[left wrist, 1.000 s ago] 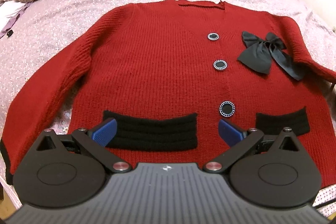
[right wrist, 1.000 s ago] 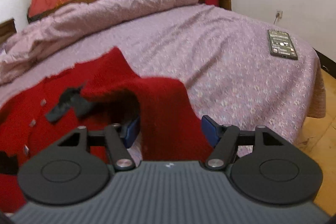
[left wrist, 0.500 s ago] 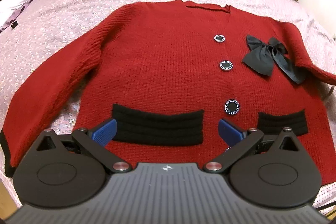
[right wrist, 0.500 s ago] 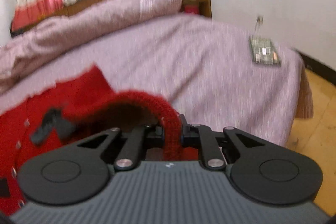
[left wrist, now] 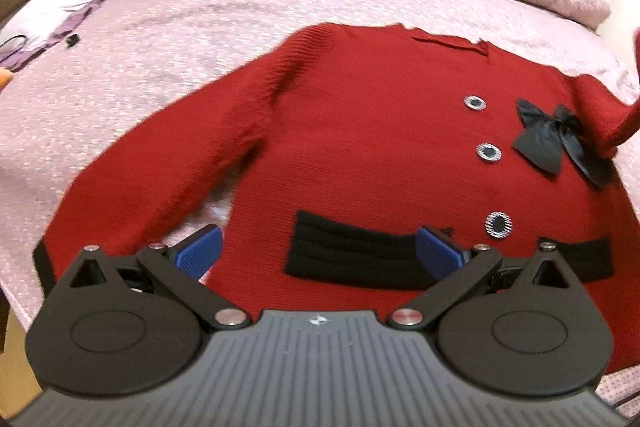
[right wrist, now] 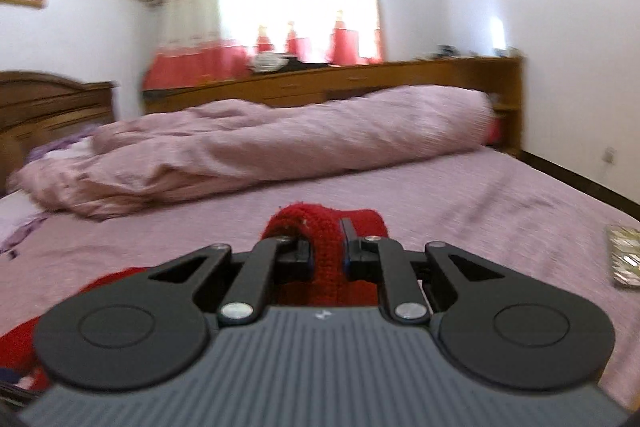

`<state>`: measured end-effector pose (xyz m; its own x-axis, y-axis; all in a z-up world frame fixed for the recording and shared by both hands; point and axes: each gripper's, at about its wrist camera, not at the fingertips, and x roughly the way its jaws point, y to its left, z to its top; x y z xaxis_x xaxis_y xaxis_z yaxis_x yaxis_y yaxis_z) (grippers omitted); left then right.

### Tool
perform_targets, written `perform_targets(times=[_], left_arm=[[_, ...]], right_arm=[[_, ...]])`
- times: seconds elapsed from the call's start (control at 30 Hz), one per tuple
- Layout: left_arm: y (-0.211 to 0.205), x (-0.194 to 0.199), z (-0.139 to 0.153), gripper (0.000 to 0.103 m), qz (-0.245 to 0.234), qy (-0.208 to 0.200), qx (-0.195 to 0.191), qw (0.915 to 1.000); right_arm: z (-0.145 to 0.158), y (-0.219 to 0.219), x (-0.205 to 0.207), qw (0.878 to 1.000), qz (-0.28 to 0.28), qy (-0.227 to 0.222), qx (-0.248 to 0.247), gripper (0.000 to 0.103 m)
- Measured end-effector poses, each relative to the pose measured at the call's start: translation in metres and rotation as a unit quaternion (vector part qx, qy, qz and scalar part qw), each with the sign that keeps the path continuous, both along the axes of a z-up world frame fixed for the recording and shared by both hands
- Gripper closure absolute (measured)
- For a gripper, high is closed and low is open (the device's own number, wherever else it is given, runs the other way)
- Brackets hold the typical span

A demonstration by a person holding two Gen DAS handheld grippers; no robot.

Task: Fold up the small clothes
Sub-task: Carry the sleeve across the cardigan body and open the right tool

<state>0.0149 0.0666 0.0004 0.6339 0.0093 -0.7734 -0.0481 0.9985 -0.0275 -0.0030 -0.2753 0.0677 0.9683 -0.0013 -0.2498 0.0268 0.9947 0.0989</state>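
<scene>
A small red knit cardigan lies front up on the pink bedspread, with several round buttons, a black bow and black pocket bands. Its left sleeve lies flat, stretched toward the bed's near left edge. My left gripper hovers open over the hem, between that sleeve's lower part and the left pocket band, nothing between its blue pads. The right sleeve is lifted off the bed at the right edge. My right gripper is shut on that sleeve, held up over the bed.
A rumpled pink duvet lies along the far side of the bed before a wooden headboard shelf. A phone rests on the bedspread at the right. Small dark items lie at the far left. The bed's near edge runs under my left gripper.
My right gripper closed on the right sleeve and lifted it up off the bed, tilting toward level. My left gripper shifted left along the hem and stayed open.
</scene>
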Motion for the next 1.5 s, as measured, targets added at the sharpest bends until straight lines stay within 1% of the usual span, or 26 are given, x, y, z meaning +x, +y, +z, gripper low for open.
perform_targets(times=[0.1,0.2,0.3,0.37,0.47,0.53,0.57,0.6,0.63,0.7,0.73,0.8,0.83,0.9,0.97,1.07,1.17,1.23,1.33,1.43,1.5], left_arm=[[0.013,0.001,0.002,0.000,0.014,-0.005,0.004,0.9999],[0.024,0.003,0.003,0.000,0.028,-0.009,0.004,0.9996],[0.032,0.004,0.003,0.000,0.036,-0.014,0.008,0.9992],[0.035,0.005,0.002,0.000,0.042,-0.013,0.010,0.9990],[0.039,0.008,-0.001,0.000,0.045,-0.008,0.007,0.9989],[0.039,0.008,-0.002,0.000,0.044,-0.008,0.008,0.9989],[0.038,0.008,-0.002,0.000,0.043,-0.009,0.009,0.9990],[0.037,0.009,-0.002,0.000,0.041,-0.010,0.009,0.9991],[0.036,0.009,-0.002,0.000,0.039,-0.011,0.009,0.9992],[0.032,0.012,-0.001,0.000,0.034,-0.013,0.009,0.9993],[0.029,0.013,-0.001,0.000,0.031,-0.014,0.009,0.9994],[0.024,0.015,0.001,0.000,0.024,-0.016,0.008,0.9996],[0.021,0.016,0.002,0.000,0.020,-0.017,0.008,0.9996],[0.014,0.019,0.004,0.000,0.009,-0.023,0.009,0.9997],[0.007,0.021,0.008,0.000,0.000,-0.029,0.014,0.9995],[-0.004,0.026,0.016,0.000,-0.016,-0.042,0.019,0.9988],[-0.018,0.029,0.024,0.000,-0.035,-0.054,0.023,0.9977],[-0.029,0.031,0.028,0.000,-0.050,-0.060,0.023,0.9967],[-0.049,0.031,0.032,0.000,-0.078,-0.069,0.018,0.9944],[-0.075,0.033,0.030,0.000,-0.106,-0.074,0.019,0.9914],[-0.095,0.036,0.026,0.000,-0.127,-0.070,0.024,0.9891]], right_arm=[[-0.001,0.033,0.025,0.999,0.045,0.007,-0.012,0.089],[-0.010,0.065,0.049,0.996,0.085,0.027,-0.017,0.089],[-0.027,0.096,0.068,0.992,0.116,0.051,-0.028,0.087],[-0.043,0.115,0.080,0.988,0.130,0.077,-0.035,0.087],[-0.066,0.133,0.092,0.981,0.149,0.124,-0.025,0.086],[-0.080,0.141,0.092,0.976,0.152,0.154,-0.026,0.082],[-0.085,0.144,0.092,0.974,0.154,0.166,-0.028,0.077],[-0.089,0.147,0.087,0.972,0.156,0.171,-0.031,0.073],[-0.093,0.149,0.085,0.971,0.158,0.175,-0.035,0.072],[-0.094,0.147,0.079,0.971,0.154,0.178,-0.043,0.061],[-0.093,0.146,0.077,0.971,0.150,0.182,-0.041,0.058],[-0.090,0.138,0.071,0.970,0.143,0.193,-0.029,0.048],[-0.089,0.136,0.070,0.969,0.141,0.199,-0.027,0.045],[-0.087,0.131,0.063,0.968,0.143,0.205,-0.017,0.037],[-0.085,0.124,0.053,0.966,0.146,0.213,-0.007,0.036],[-0.083,0.116,0.043,0.963,0.145,0.227,-0.003,0.036],[-0.076,0.105,0.027,0.963,0.152,0.222,-0.005,0.036],[-0.072,0.095,0.018,0.965,0.147,0.218,-0.005,0.036],[-0.070,0.077,0.006,0.969,0.123,0.215,-0.012,0.036],[-0.077,0.058,-0.003,0.971,0.074,0.223,-0.039,0.036],[-0.083,0.045,-0.005,0.971,0.044,0.229,-0.051,0.036]])
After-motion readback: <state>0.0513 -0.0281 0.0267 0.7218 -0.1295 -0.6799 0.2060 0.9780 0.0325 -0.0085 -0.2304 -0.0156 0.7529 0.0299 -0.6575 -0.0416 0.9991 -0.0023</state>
